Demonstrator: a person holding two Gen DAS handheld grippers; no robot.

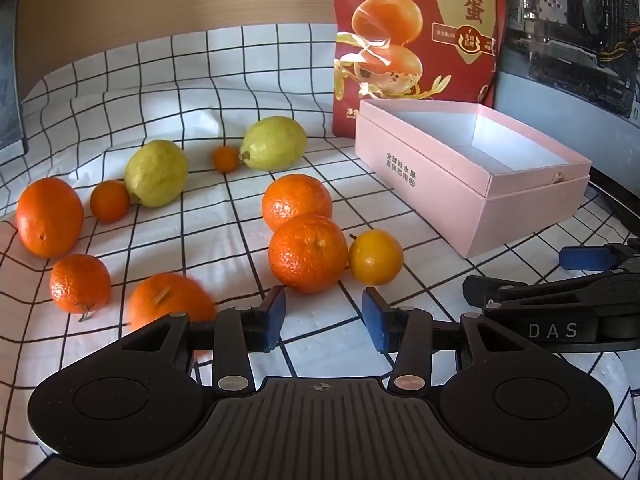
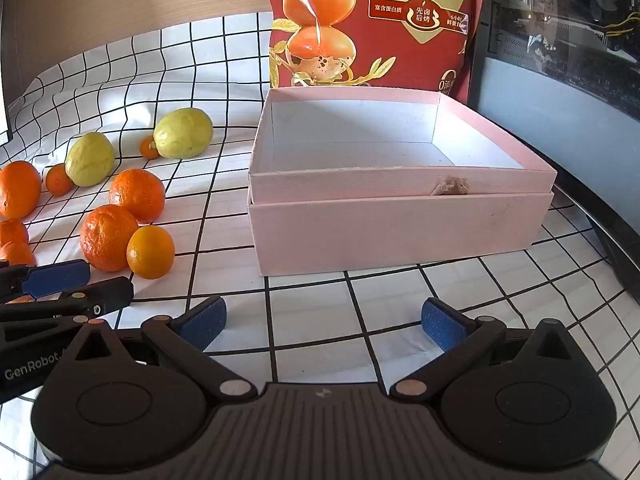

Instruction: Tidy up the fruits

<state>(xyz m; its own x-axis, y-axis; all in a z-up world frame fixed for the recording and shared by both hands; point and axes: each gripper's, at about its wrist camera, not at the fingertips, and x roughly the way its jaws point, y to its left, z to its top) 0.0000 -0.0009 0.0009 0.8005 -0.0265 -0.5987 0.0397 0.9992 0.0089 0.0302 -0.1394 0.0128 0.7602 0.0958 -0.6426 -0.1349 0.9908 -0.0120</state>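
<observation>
I hold 2 black grippers with blue pads over a table covered by a white cloth (image 1: 192, 240) with a black grid.

My left gripper (image 1: 324, 320) has its jaws partly apart with nothing between them; bare cloth shows in the gap. My right gripper (image 2: 324, 324) is spread wide and also grasps nothing.

The fruit lies loose on the left half of the cloth. Nearest my left gripper, a large orange (image 1: 308, 254) touches a smaller yellow-orange fruit (image 1: 375, 257), with another orange (image 1: 297, 202) just behind. Farther back are 2 yellow-green lemons (image 1: 156, 173) (image 1: 274, 143) and 2 tiny oranges. 3 more oranges lie towards the left edge.

An open pink box (image 2: 400, 224), empty inside, sits right of the fruit, directly ahead of my right gripper. A red snack bag (image 2: 376, 24) stands behind it.
</observation>
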